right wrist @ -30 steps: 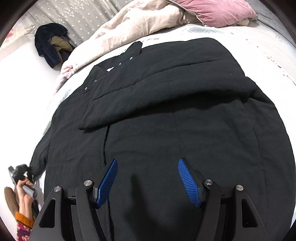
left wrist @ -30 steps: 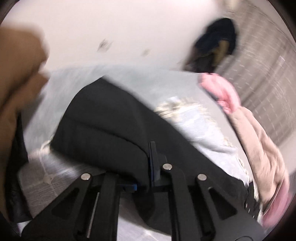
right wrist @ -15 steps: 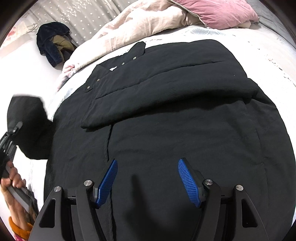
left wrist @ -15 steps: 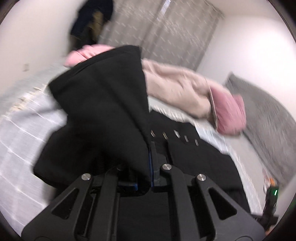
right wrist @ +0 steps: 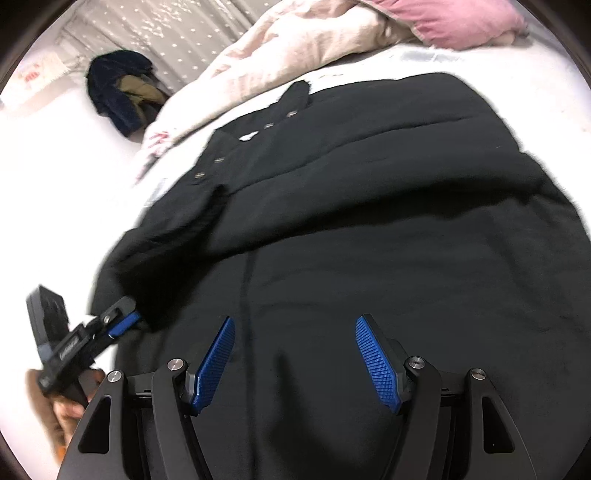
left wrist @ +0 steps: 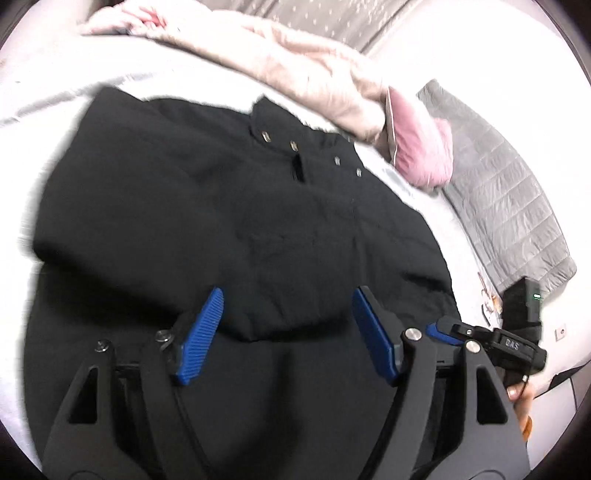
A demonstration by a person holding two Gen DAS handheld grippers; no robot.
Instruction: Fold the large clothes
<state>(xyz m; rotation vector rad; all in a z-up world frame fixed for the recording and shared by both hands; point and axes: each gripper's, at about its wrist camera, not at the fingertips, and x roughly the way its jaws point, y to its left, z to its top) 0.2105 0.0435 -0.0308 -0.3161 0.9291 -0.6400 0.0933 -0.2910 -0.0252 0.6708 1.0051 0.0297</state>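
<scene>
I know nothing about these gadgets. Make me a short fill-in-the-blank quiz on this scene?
1. The large coat spread on the bed is ____ in colour.
2. The pads on the right gripper are ____.
3. The pillow beyond the coat is ____.

Missing words: black; blue; pink

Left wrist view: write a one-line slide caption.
Left tongs opening over a black coat spread on the bed, nothing between them.

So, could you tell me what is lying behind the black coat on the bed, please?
Behind the black coat lies a bunched beige duvet with a pink pillow against it. The white bedsheet shows around the coat; whatever is under the coat is covered.
</scene>
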